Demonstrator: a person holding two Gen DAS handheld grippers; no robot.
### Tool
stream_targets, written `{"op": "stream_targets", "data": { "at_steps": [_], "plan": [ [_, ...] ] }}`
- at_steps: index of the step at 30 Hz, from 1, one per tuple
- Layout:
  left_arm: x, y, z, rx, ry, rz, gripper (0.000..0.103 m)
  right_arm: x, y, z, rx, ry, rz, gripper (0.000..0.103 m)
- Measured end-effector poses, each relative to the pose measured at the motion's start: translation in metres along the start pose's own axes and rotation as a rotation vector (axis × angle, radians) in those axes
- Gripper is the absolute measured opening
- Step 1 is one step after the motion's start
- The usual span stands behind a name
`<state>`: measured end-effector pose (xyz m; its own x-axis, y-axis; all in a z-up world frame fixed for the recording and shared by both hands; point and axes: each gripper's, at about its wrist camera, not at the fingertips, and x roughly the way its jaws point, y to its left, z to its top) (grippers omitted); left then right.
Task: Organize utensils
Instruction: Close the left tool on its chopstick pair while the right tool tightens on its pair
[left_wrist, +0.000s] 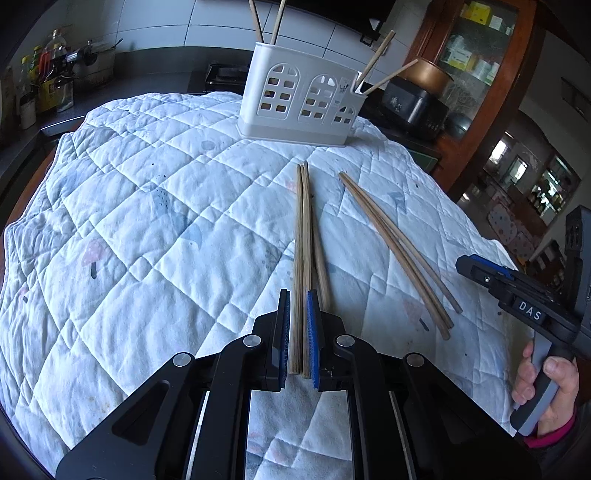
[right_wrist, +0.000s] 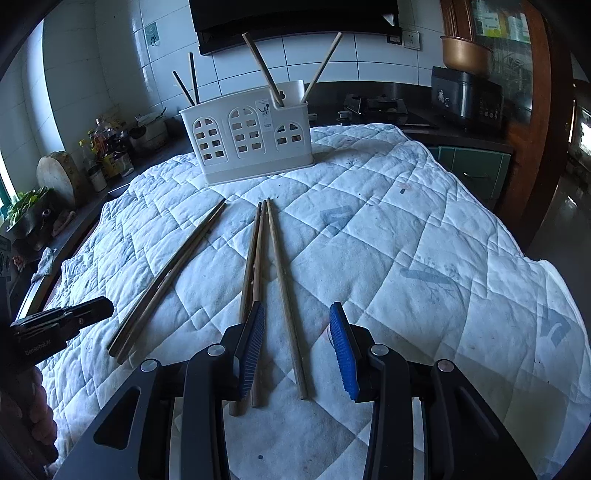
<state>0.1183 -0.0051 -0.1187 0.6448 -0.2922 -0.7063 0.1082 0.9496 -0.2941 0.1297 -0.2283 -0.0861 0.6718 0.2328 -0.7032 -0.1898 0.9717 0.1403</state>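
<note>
A white utensil holder (left_wrist: 301, 99) (right_wrist: 247, 144) stands at the far side of the quilted cloth, with chopsticks upright in it. Wooden chopsticks lie on the cloth in two groups. My left gripper (left_wrist: 298, 334) is shut on two chopsticks (left_wrist: 301, 240) of the left group; a third lies just right of them. The other group (left_wrist: 399, 247) lies to its right. In the right wrist view, my right gripper (right_wrist: 297, 347) is open and low over its group, with one chopstick (right_wrist: 286, 295) between its fingers. The left group (right_wrist: 170, 277) lies beside the left gripper (right_wrist: 62, 321).
The quilted cloth (left_wrist: 147, 221) (right_wrist: 406, 240) covers the table. A dark counter behind holds bottles and pots (right_wrist: 107, 147), a black appliance (right_wrist: 465, 96) and a copper pot (right_wrist: 465, 51). A wooden cabinet (left_wrist: 480, 55) stands at the right. The right gripper's handle and a hand (left_wrist: 543, 373) are at the cloth's right edge.
</note>
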Motion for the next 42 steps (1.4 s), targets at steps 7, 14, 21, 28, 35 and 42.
{"op": "stream_targets", "data": {
  "at_steps": [7,14,21,28,35,42],
  "plan": [
    [0.008,-0.001,-0.003,-0.005,0.017,0.006,0.01,0.0,-0.002,-0.001,0.001,0.004,0.004,0.036],
    [0.012,0.001,-0.001,-0.006,0.023,0.027,0.01,0.004,0.0,-0.003,0.002,0.012,0.013,0.036],
    [0.014,-0.008,-0.004,0.042,0.021,0.076,0.01,0.007,0.002,-0.005,-0.001,0.023,0.014,0.036],
    [0.015,-0.017,-0.005,0.084,0.015,0.102,0.009,0.008,0.004,-0.006,-0.007,0.032,0.013,0.036],
    [0.014,-0.024,-0.007,0.116,0.009,0.121,0.009,0.009,0.005,-0.007,-0.013,0.036,0.008,0.036],
    [0.014,-0.017,-0.007,0.076,0.009,0.109,0.009,0.014,0.005,-0.008,-0.019,0.049,-0.002,0.036]
  ]
}}
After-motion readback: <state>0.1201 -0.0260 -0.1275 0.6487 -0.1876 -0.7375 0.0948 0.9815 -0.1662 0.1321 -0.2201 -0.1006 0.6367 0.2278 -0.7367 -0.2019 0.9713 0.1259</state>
